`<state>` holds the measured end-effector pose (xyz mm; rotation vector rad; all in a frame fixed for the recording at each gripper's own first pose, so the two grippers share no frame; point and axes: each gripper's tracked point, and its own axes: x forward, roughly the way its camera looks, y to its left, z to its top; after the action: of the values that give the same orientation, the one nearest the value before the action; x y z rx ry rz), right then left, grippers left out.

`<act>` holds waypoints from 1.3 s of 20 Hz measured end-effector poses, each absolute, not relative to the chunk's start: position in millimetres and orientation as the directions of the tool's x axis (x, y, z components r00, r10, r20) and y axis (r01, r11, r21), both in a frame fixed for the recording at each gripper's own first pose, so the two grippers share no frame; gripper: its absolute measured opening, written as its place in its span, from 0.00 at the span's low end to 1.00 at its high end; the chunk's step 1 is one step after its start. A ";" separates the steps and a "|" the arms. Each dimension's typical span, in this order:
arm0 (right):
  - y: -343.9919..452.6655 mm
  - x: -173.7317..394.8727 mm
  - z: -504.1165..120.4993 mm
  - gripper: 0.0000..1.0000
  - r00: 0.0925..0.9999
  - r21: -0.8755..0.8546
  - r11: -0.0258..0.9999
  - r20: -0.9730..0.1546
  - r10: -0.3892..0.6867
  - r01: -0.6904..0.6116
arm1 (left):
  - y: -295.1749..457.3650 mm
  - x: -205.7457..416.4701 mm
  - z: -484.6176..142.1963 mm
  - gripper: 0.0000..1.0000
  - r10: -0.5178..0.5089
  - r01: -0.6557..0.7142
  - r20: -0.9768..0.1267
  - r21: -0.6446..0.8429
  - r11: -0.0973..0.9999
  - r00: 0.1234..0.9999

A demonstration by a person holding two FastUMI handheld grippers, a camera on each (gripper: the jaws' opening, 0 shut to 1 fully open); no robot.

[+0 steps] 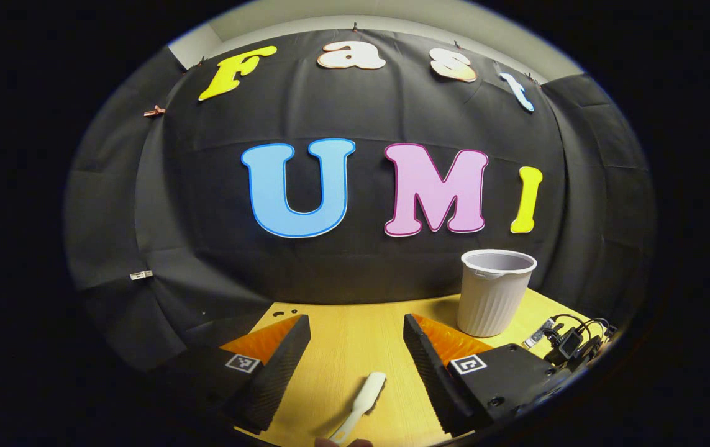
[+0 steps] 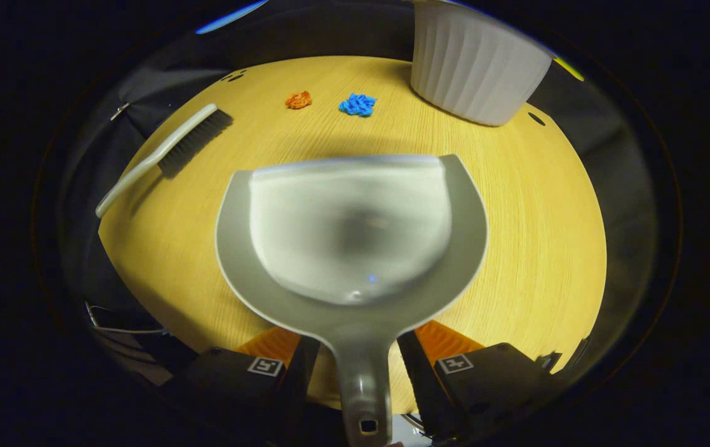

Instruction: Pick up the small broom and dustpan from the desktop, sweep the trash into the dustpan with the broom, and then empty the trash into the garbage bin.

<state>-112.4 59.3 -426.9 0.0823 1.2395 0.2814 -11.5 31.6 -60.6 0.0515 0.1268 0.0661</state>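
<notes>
Taking the garbage bin (image 2: 477, 62) as landmark: bare desktop (image 2: 535, 211) lies open in front of it. To its left, near it, sit blue trash (image 2: 358, 103) and orange trash (image 2: 299, 99); farther left lies the broom (image 2: 168, 149). The dustpan (image 2: 348, 230) covers the middle. Cables (image 1: 569, 341) crowd the bin's other side.

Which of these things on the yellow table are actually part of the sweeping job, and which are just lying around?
Part of the job:
grey plastic dustpan
white-handled broom with dark bristles
orange crumpled scrap
blue crumpled scrap
white ribbed plastic bin

Just lying about:
black cables and plugs
</notes>
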 end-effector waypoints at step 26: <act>-1.0 -123.3 -372.1 0.36 0.382 0.218 0.932 -0.866 0.321 -0.289 | 40.7 -8.0 -332.6 0.93 -0.055 0.171 -0.842 0.045 0.984 0.536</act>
<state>-123.3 -1.0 -372.1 0.0321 1.1122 0.3892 -8.0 40.7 -332.6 0.1274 0.9968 -0.1352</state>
